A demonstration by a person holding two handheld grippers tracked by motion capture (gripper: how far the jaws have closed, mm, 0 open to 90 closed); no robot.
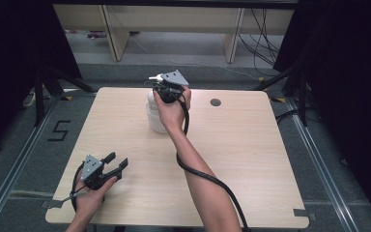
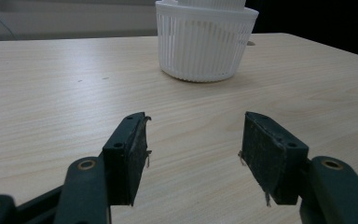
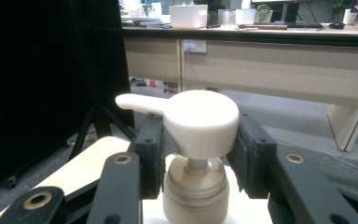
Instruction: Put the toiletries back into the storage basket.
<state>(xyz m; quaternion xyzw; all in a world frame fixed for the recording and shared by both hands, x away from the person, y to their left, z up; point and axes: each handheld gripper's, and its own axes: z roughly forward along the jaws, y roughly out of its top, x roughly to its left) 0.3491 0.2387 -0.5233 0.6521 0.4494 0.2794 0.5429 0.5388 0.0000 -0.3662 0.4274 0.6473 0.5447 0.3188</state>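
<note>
The white pump bottle stands at the far middle of the tabletop, its pump head pinched between the fingers of the right gripper. Because the grip sits high on a smooth round cap, a sideways tug could slip off it or tip the bottle. The right gripper view shows that pinch and the spout pointing left, while the left gripper view shows the ribbed base and the left gripper with its fingers spread, holding nothing.
</note>
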